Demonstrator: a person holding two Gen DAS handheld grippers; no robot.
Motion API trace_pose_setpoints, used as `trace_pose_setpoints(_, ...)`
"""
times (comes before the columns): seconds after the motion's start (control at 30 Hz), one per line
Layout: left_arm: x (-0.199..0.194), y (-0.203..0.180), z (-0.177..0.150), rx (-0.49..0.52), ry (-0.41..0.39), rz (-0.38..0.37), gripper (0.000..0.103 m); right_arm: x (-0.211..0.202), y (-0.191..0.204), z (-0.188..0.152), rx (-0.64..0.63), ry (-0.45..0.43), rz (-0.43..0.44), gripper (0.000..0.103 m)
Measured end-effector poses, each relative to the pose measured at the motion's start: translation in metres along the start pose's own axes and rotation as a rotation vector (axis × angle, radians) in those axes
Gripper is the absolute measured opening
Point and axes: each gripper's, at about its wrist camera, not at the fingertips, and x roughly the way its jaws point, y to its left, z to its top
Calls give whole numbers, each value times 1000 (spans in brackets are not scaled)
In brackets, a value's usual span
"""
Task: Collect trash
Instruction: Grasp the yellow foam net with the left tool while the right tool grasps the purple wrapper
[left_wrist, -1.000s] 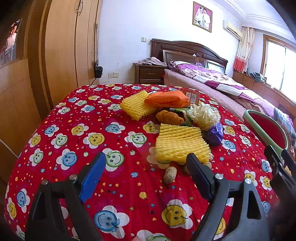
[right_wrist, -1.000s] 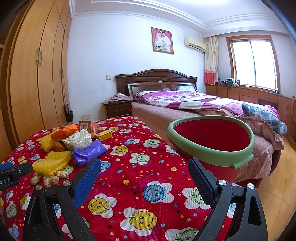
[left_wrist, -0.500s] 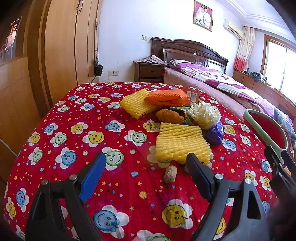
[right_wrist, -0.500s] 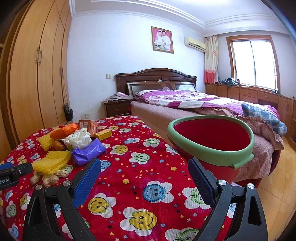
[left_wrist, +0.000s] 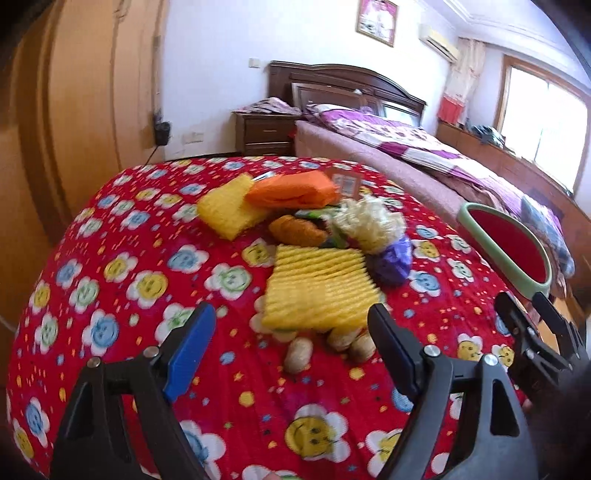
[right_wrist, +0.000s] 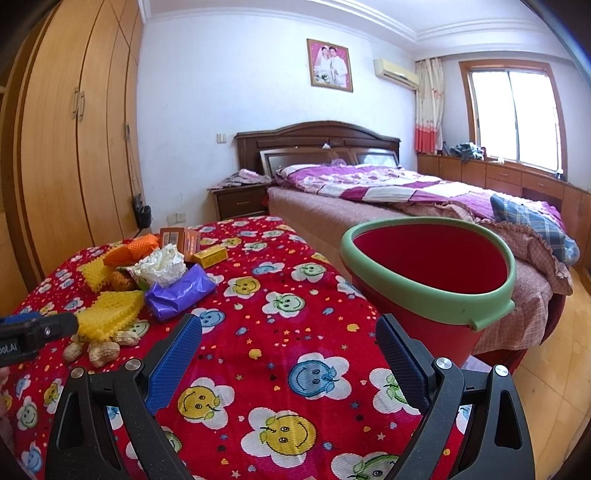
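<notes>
Trash pile (left_wrist: 314, 236) sat mid-table on the red cloth (left_wrist: 147, 229): yellow foam (left_wrist: 317, 291), purple bag (right_wrist: 181, 295), peanuts (left_wrist: 299, 356) nearest. L gripper (left_wrist: 291, 347) hovered w/ jaws wide apart, empty, just short of peanuts. R gripper (right_wrist: 288, 354) also spread, empty, near red bin (right_wrist: 428, 273) at table edge.

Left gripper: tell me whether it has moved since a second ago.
Yes. The left gripper has advanced toward the yellow foam net and tilted; the wooden headboard now slants.

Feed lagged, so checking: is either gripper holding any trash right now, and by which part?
Nothing is held. The left gripper and right gripper are both open and empty above the tablecloth.
</notes>
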Motion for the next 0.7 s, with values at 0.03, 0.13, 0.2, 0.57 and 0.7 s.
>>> trace_pose_setpoints(0.03, 1, -2, 3, 10, 3, -4, 85, 0, -1, 1, 3, 9, 4, 95)
trace_pose_setpoints(0.13, 8, -10, 13, 36, 30, -28, 85, -2, -4, 3, 14, 14, 6, 95)
trace_pose_setpoints(0.2, 15, -13, 19, 42, 55, -36, 85, -5, -7, 5, 23, 15, 8, 95)
trace_pose_setpoints(0.57, 63, 2, 27, -19, 210, -6, 81, -6, -19, 6, 58, 63, -1, 95)
trace_pose_setpoints(0.7, 63, 5, 25, -53, 225, -16, 81, -3, -20, 4, 69, 77, 6, 95)
